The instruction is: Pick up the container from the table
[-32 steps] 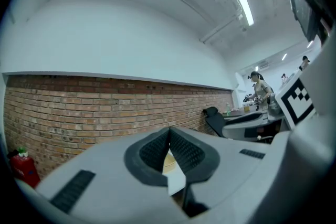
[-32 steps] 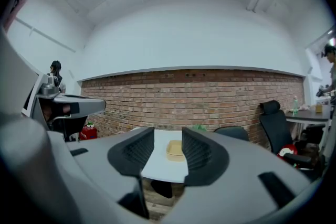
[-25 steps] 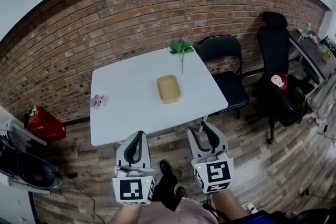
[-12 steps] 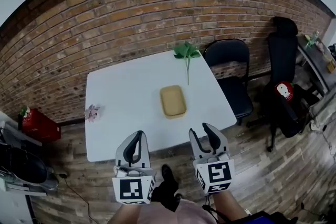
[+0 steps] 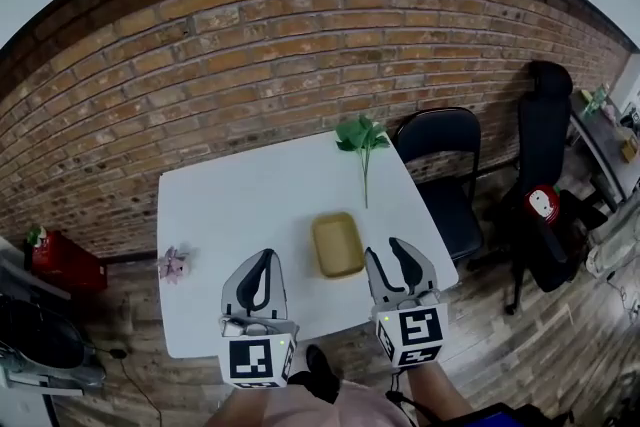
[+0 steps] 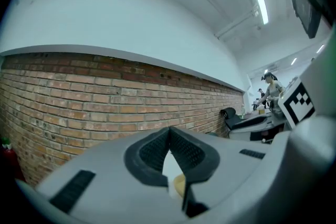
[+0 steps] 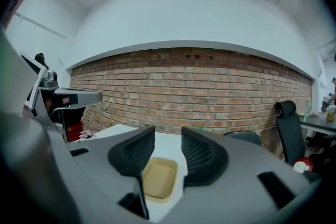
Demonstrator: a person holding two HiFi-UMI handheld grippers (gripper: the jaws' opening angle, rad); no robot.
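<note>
The container (image 5: 338, 244) is a shallow tan tray lying on the white table (image 5: 230, 205), near its front edge. My right gripper (image 5: 390, 251) hovers just right of it over that edge, jaws open and empty. In the right gripper view the container (image 7: 159, 178) shows low between the jaws of the right gripper (image 7: 168, 138), lying ahead of and below them. My left gripper (image 5: 260, 260) hangs over the front edge left of the container, its tips touching. In the left gripper view the left gripper (image 6: 169, 131) is shut on nothing, and a corner of the container (image 6: 180, 184) peeks below it.
A green leafy sprig (image 5: 362, 137) lies at the table's far right corner and a small pink thing (image 5: 173, 264) at its left edge. A black chair (image 5: 446, 155) stands right of the table, an office chair (image 5: 550, 115) farther right. A brick wall runs behind.
Both grippers have moved forward from the floor side to over the table's front edge. The container now lies close beside the right gripper. Neither gripper's jaws have changed.
</note>
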